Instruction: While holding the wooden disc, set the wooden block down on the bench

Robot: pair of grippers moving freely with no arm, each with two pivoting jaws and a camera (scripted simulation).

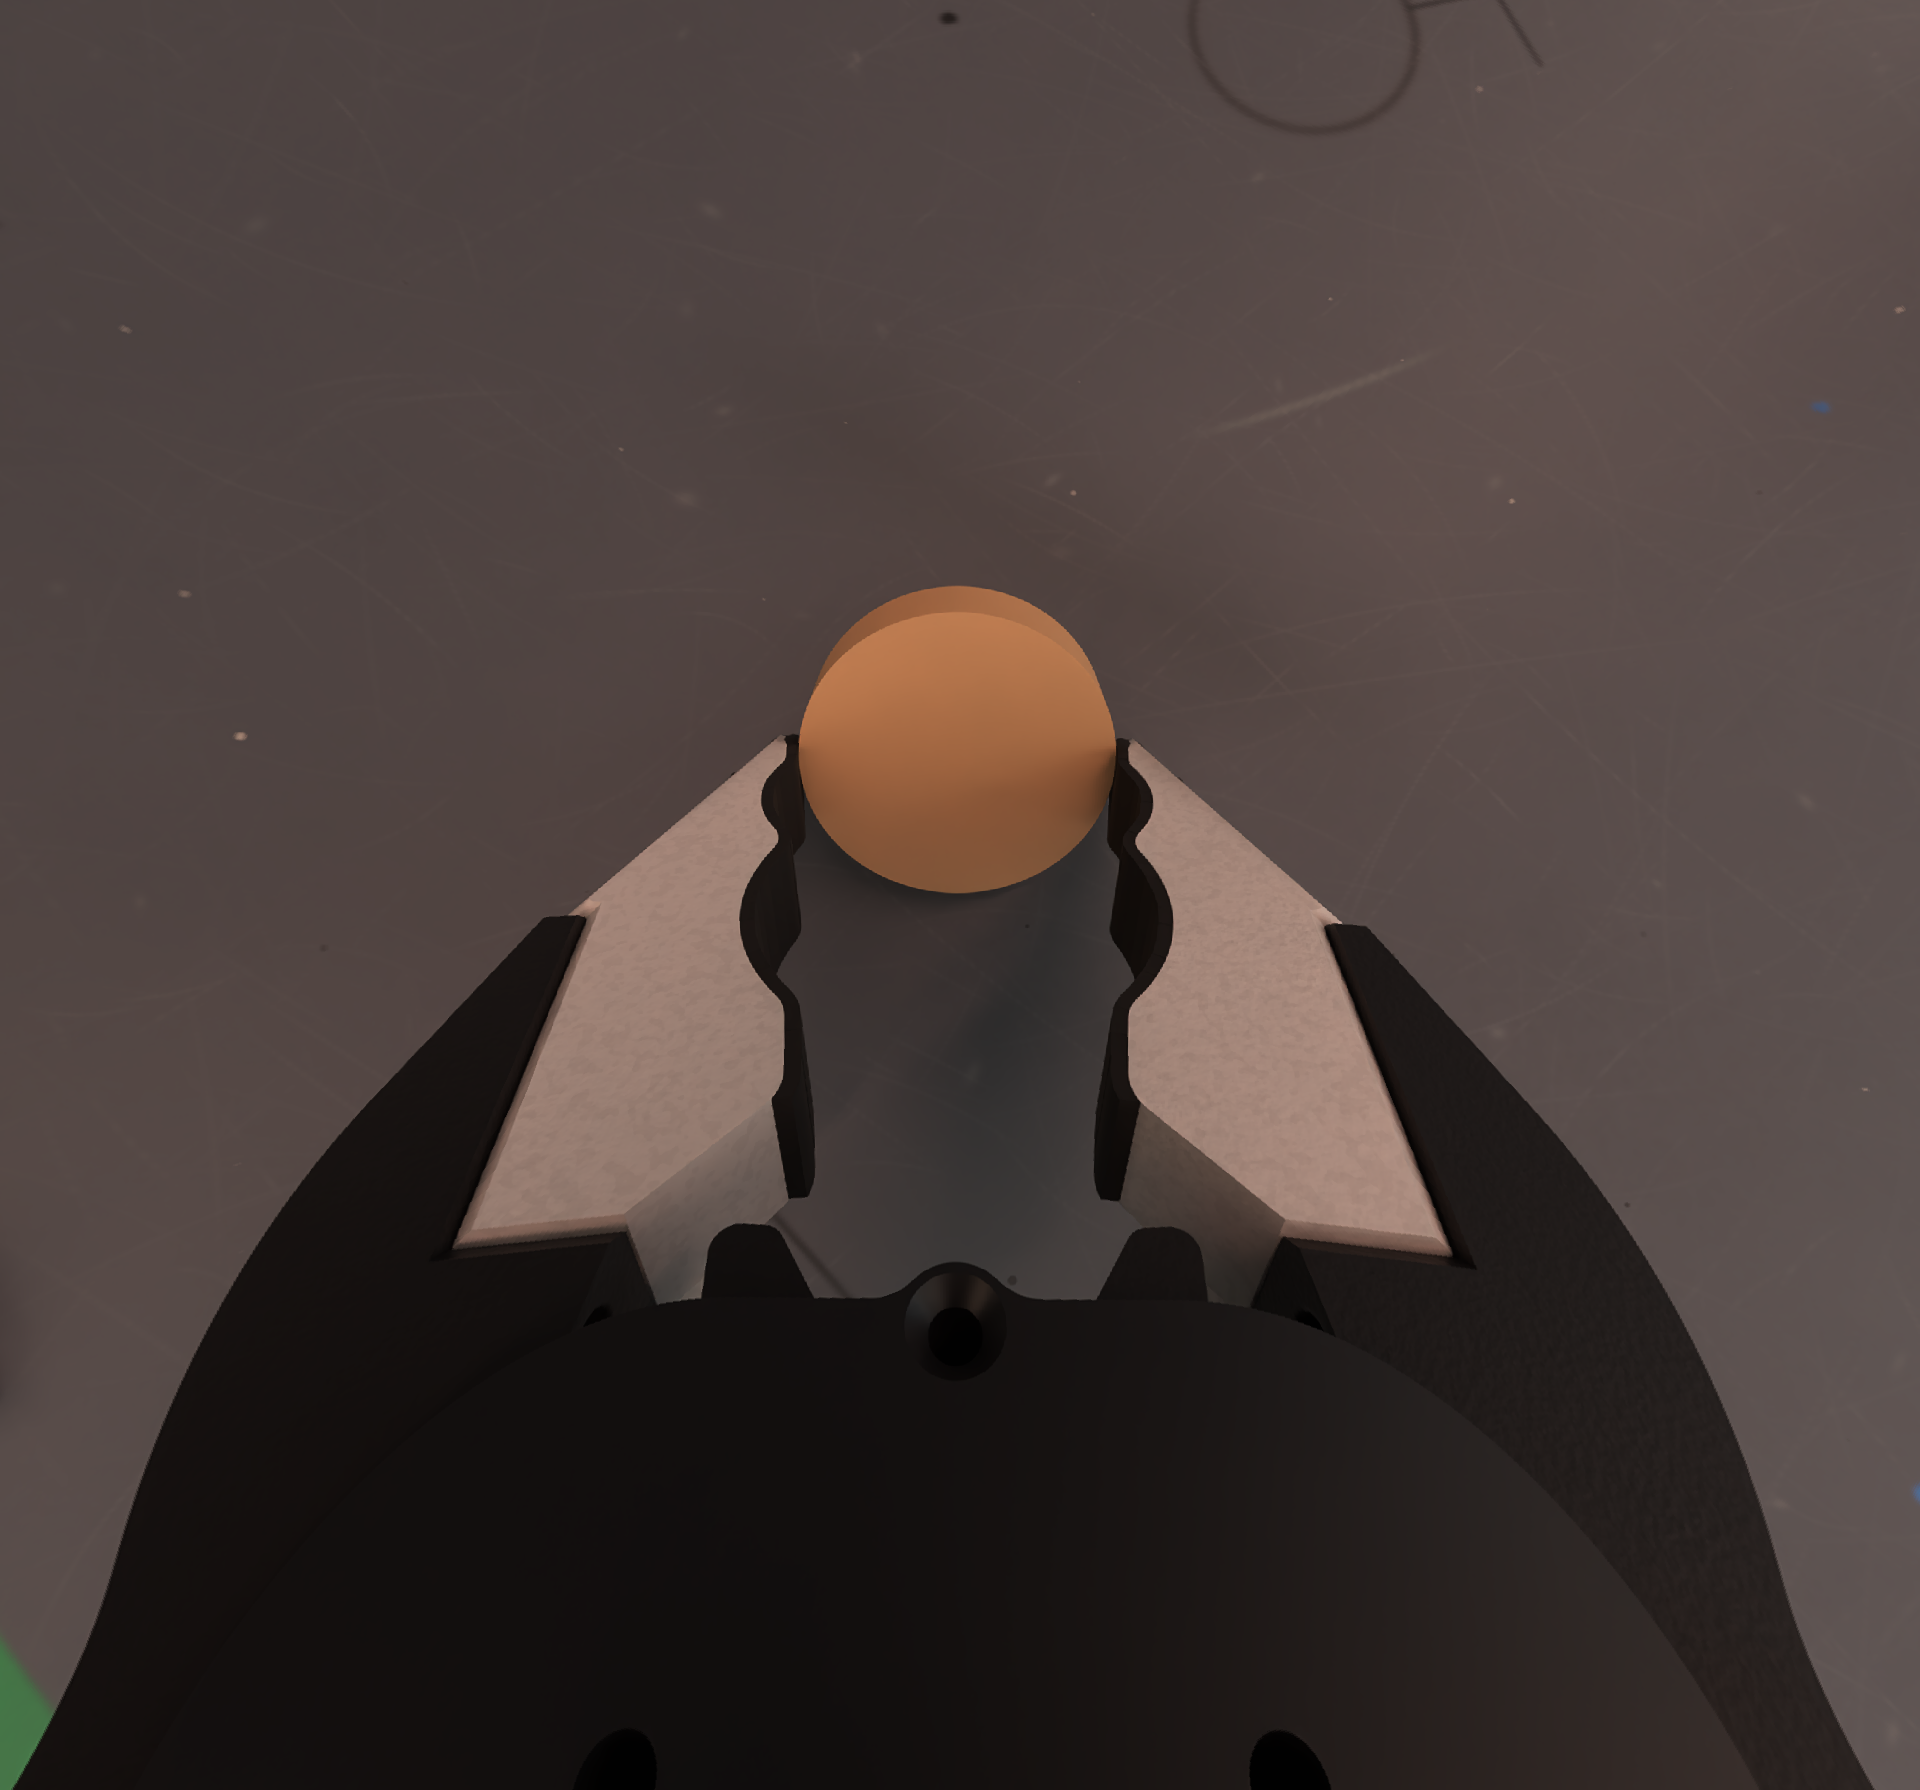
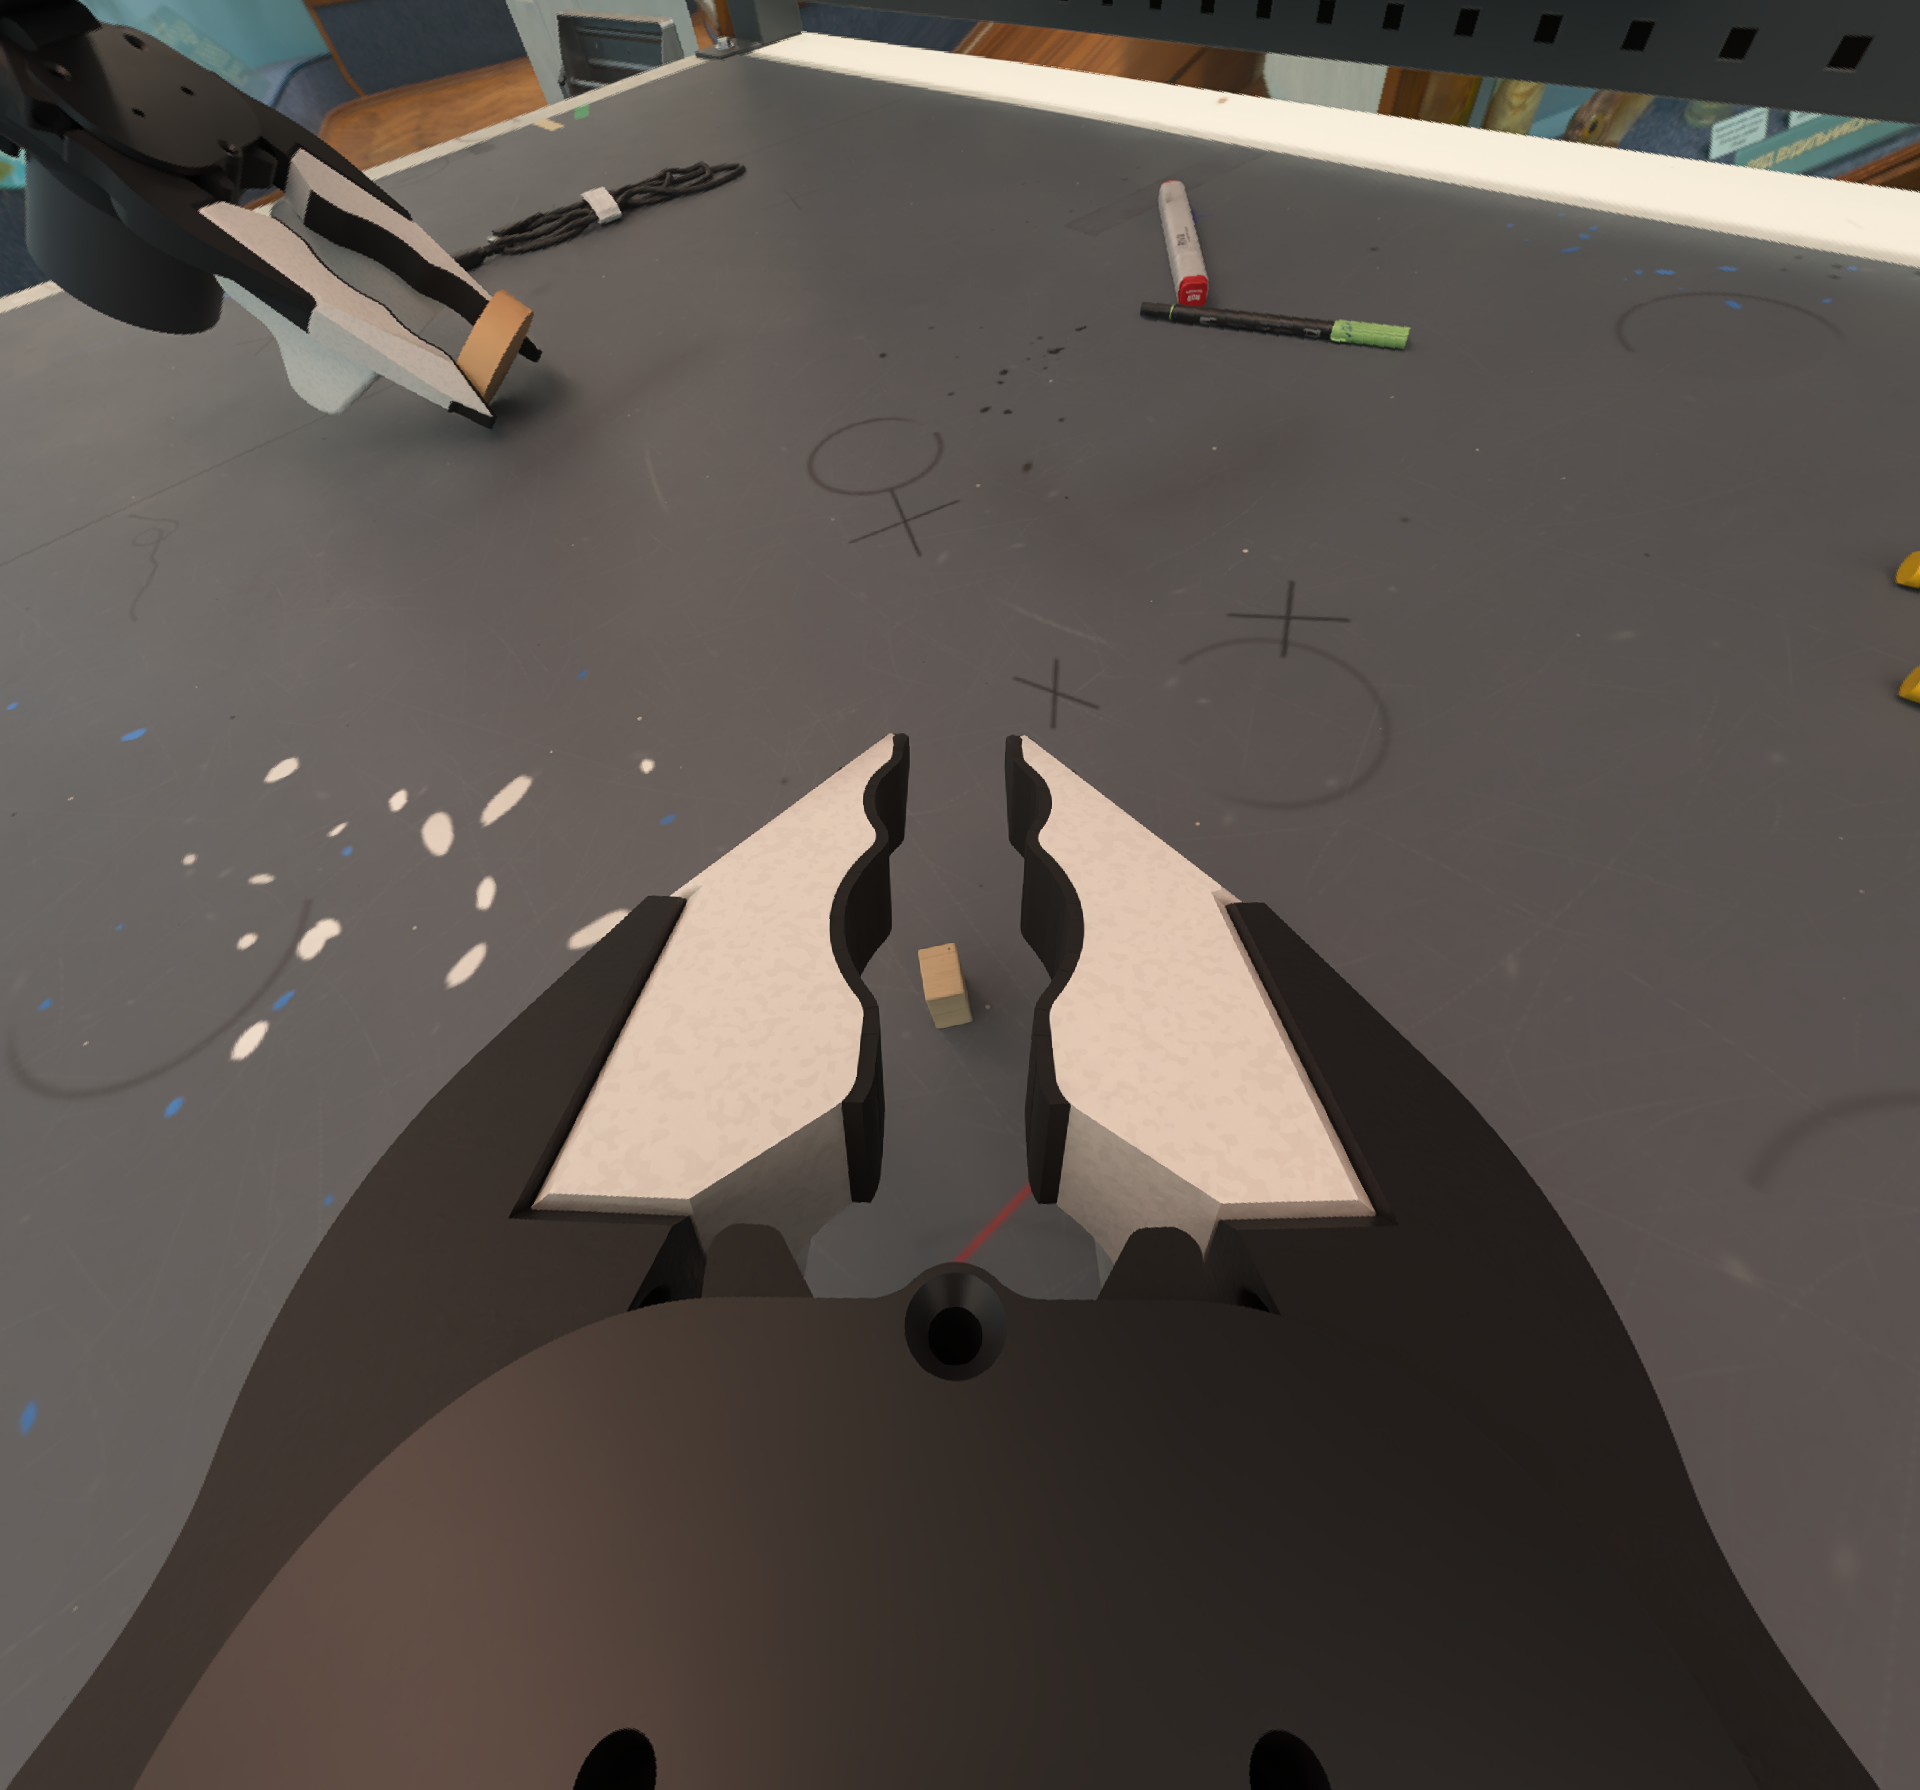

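Note:
My left gripper [image 1: 956, 743] is shut on the round wooden disc [image 1: 954, 753], gripping it by its rim at the fingertips, above the dark grey bench [image 1: 520, 338]. In the right wrist view this gripper [image 2: 499, 379] hangs at the far left, tilted down, with the disc [image 2: 497, 343] just above the bench. The small pale wooden block [image 2: 943, 985] stands upright on the bench [image 2: 520, 597]. My right gripper [image 2: 957, 743] is open and empty, raised above the block. The block shows in the gap between its fingers and touches neither one.
A white marker with a red cap [image 2: 1181, 239] and a black pen with a green cap [image 2: 1273, 324] lie at the back. A bundled black cord [image 2: 613, 202] lies back left. Yellow objects [image 2: 1907, 571] show at the right edge. A pegboard rail [image 2: 1247, 5] runs above the far edge.

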